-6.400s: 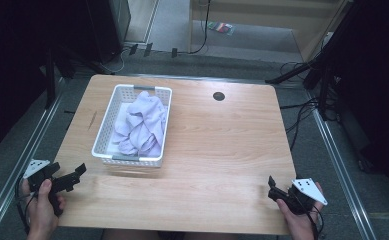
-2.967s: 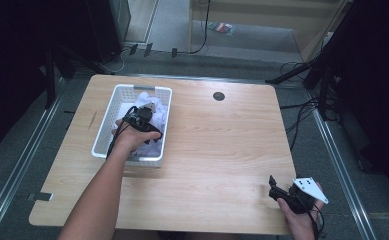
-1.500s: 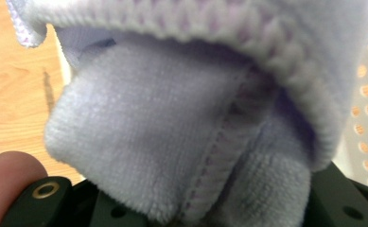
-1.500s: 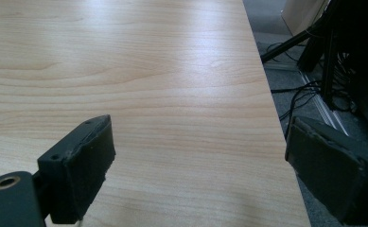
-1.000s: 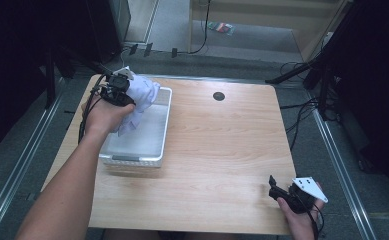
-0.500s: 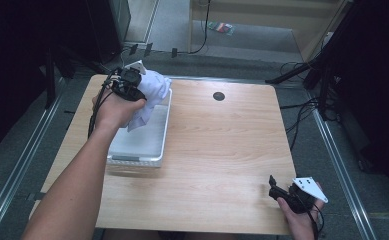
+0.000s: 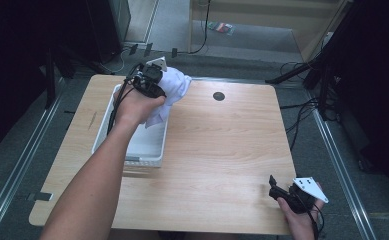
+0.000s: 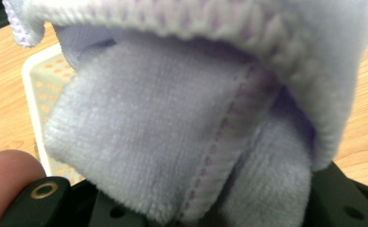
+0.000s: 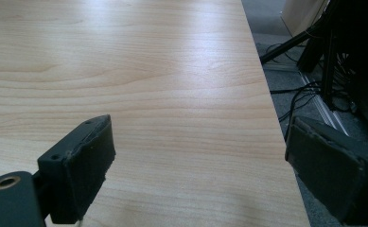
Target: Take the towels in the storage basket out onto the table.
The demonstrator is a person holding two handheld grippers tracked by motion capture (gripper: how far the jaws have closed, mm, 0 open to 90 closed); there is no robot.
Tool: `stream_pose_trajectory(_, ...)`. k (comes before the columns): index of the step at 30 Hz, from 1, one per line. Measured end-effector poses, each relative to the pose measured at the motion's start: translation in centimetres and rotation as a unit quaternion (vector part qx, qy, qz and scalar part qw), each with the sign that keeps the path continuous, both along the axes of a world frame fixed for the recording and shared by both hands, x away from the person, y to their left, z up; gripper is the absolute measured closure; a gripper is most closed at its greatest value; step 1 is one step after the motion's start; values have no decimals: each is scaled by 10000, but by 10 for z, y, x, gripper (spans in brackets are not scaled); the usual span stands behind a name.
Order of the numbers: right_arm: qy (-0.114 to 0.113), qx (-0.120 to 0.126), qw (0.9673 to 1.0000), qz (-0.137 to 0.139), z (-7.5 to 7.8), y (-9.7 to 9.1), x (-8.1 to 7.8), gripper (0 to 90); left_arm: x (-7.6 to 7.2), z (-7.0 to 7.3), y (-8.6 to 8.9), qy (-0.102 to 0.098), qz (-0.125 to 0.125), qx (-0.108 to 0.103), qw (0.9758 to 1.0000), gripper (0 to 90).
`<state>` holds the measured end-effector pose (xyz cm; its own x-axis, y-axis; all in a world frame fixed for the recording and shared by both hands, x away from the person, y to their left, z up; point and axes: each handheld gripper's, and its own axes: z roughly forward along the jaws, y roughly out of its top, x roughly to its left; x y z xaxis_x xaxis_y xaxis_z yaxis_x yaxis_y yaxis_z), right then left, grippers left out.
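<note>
While the white basket (image 7: 132, 145) sits on the left part of the wooden table (image 7: 222, 150) with its long axis running away from the person and its visible floor bare, the left gripper (image 7: 149, 82) holds a pale lilac towel (image 7: 174, 87) above the basket's far end. Bunched towel hangs down toward the basket, clamped between the jaws (image 8: 181, 142). At the table's near right corner, the right gripper (image 7: 282, 192) rests low with jaws wide apart.
</note>
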<state>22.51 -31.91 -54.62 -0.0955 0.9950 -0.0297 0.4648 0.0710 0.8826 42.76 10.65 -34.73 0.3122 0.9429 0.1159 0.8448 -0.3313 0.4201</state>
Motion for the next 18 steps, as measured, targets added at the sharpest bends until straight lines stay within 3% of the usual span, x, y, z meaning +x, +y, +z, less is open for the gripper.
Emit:
stream_pose_trajectory(3,-1,16,10000,-7,0,0,0,89,2,-1,-11,-59,-15,-58,10000,590)
stream_pose_trajectory(18,-16,-6,10000,-4,0,0,0,89,8,-11,-63,21,-406,-101,9991,588)
